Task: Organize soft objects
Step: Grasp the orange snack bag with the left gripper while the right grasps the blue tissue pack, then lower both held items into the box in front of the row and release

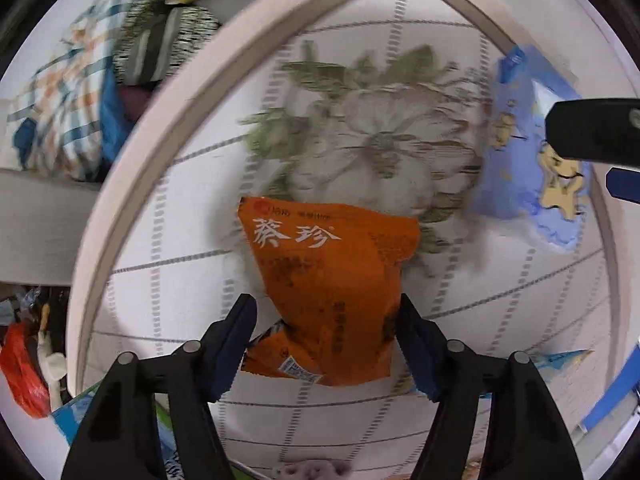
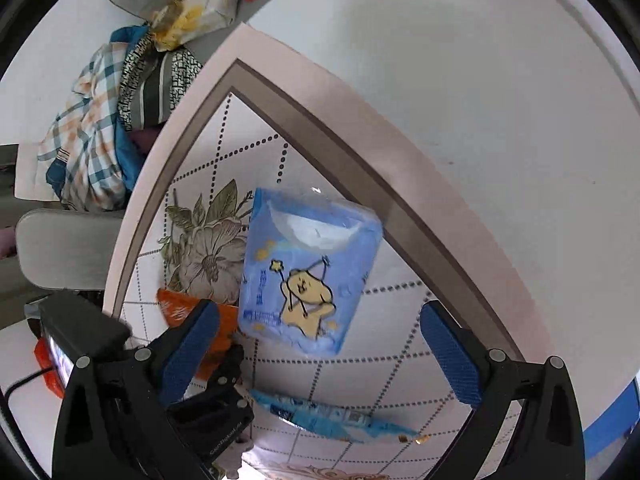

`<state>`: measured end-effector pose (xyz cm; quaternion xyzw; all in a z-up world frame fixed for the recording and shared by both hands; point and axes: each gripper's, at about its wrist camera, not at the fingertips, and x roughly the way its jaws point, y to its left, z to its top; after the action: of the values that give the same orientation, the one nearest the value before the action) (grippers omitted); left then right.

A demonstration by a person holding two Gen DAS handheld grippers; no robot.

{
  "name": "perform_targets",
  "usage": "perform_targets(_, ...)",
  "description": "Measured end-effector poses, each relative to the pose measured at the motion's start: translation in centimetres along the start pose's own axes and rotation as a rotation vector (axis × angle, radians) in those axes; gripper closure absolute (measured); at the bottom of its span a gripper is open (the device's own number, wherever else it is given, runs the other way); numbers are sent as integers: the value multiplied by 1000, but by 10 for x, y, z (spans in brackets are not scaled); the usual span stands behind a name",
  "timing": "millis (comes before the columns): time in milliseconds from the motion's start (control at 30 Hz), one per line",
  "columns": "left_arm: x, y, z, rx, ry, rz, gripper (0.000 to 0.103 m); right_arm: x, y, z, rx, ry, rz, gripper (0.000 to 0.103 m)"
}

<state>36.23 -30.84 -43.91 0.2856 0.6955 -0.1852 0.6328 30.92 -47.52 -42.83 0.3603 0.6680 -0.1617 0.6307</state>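
An orange snack pouch [image 1: 332, 292] with white Chinese characters lies on the floral tray mat [image 1: 180, 216]. My left gripper [image 1: 326, 344] straddles the pouch's near end; its jaws stand apart, the right pad touching the pouch, the left pad just clear. A blue tissue pack [image 2: 308, 272] with a yellow star cartoon lies on the same mat; it also shows in the left wrist view [image 1: 528, 160]. My right gripper [image 2: 320, 356] is open, just short of the pack. The orange pouch [image 2: 180, 308] shows behind its left finger.
A flat blue wrapper [image 2: 332, 420] lies on the mat under the right gripper. A heap of plaid and patterned cloths [image 2: 100, 132] sits at the far left, with a yellow-white packet [image 2: 196, 16] behind. Red plastic bag [image 1: 22, 372] lies lower left. White tabletop [image 2: 480, 80] spreads right.
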Motion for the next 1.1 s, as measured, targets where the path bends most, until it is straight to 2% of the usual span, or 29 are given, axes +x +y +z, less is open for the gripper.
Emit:
perform_targets(67, 2, 15, -7, -57, 1, -5, 38, 10, 8, 4, -2, 9, -17, 1)
perform_targets(200, 7, 46, -20, -202, 14, -71, 39, 37, 23, 13, 2, 46, -88, 3)
perform_targets(233, 8, 51, -23, -232, 14, -86, 40, 45, 26, 15, 1, 56, -120, 14)
perform_targets(267, 7, 57, -26, -264, 16, -105, 40, 48, 30, 16, -5, 47, -155, 14)
perform_targets(333, 7, 66, -31, -314, 18, -146, 40, 46, 41, 15, -33, 9, -221, 36)
perform_targets(433, 2, 75, -42, -372, 12, -218, 40, 43, 53, 7, -95, -32, -257, 53)
perform_targets(500, -8, 80, -53, -394, -13, -237, 40, 37, 59, -3, -132, -52, -269, 61)
perform_targets(667, -48, 85, -86, -427, -100, -287, 40, 11, 71, -40, -201, -85, -209, 63)
perform_targets(800, -95, 98, -121, -453, -197, -314, 40, -20, 90, -88, -288, -112, -133, 63)
perform_targets(933, -140, 116, -187, -489, -297, -337, 40, -55, 123, -154, -410, -133, -52, 63)
perform_targets(967, -148, 124, -207, -497, -315, -342, 53, -64, 134, -176, -443, -135, -28, 63)
perform_targets(1100, -162, 163, -277, -562, -338, -364, 55, -88, 157, -249, -554, -108, 56, 63)
